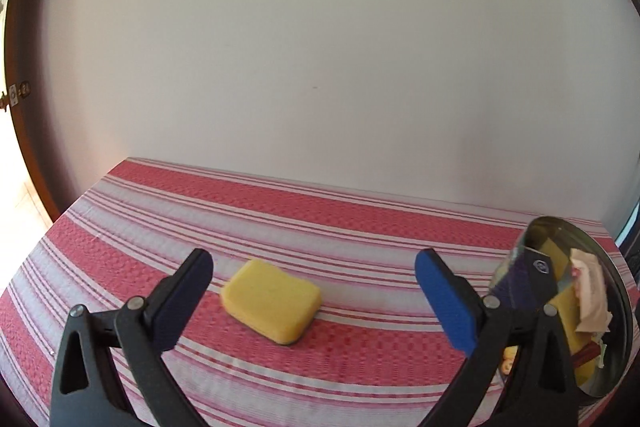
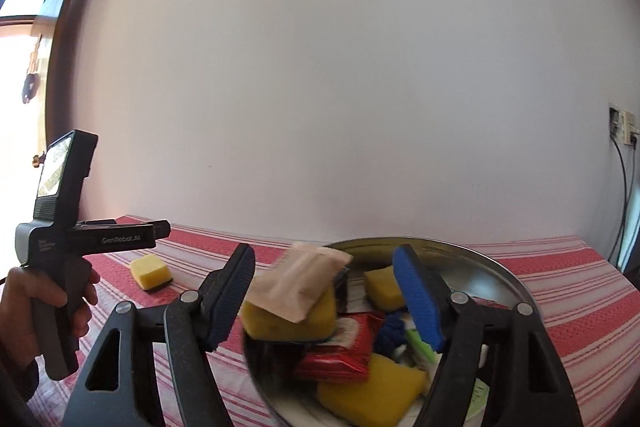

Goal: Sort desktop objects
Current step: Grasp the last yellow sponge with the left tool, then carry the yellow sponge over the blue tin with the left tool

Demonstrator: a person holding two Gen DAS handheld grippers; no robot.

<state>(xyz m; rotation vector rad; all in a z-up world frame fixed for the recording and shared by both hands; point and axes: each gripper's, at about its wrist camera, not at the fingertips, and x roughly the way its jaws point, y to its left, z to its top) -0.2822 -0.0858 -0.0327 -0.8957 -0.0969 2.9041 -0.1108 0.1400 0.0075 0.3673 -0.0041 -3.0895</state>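
Observation:
A yellow sponge (image 1: 272, 297) with a dark underside lies on the red-and-white striped tablecloth (image 1: 360, 219). My left gripper (image 1: 314, 261) hovers over it, open wide, its fingers either side of the sponge and clear of it. In the right wrist view the same sponge (image 2: 151, 271) lies at the left below the left gripper (image 2: 162, 229), which a hand (image 2: 24, 307) holds. My right gripper (image 2: 324, 255) is open above a metal bowl (image 2: 500, 269). A blurred beige packet (image 2: 300, 279) sits between its fingers, over the bowl's contents, and the right pad is well clear of it.
The bowl holds several yellow sponges (image 2: 372, 391), a red packet (image 2: 340, 351), and blue and green items. In the left wrist view the bowl (image 1: 618, 291) stands at the right edge. A white wall backs the table. A socket with cables (image 2: 622, 131) is at the right.

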